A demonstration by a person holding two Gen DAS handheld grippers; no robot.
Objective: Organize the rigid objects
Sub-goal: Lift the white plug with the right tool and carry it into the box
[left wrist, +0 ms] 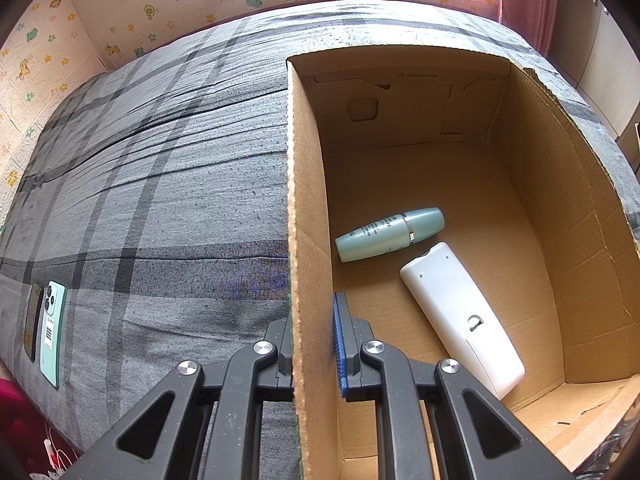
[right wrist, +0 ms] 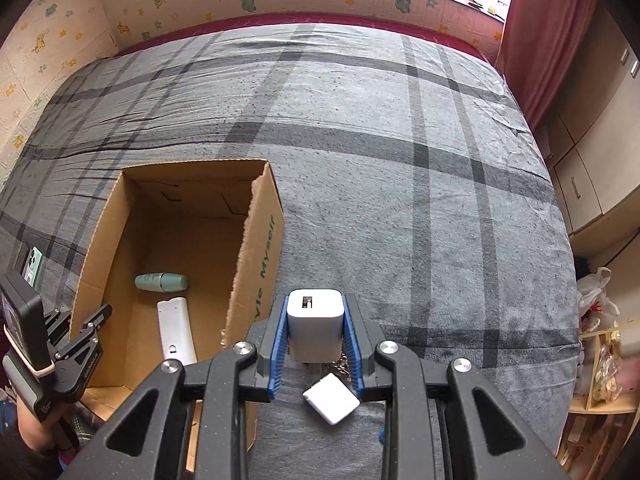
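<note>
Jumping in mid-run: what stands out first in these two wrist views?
The right gripper is shut on a white charger block, raised over the grey plaid bedspread just right of the open cardboard box. The left gripper straddles the box's wall. Inside lie a pale green bottle and a white remote, back up.

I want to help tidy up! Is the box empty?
No, the cardboard box already holds a green bottle and a white remote lying on its floor.
</note>
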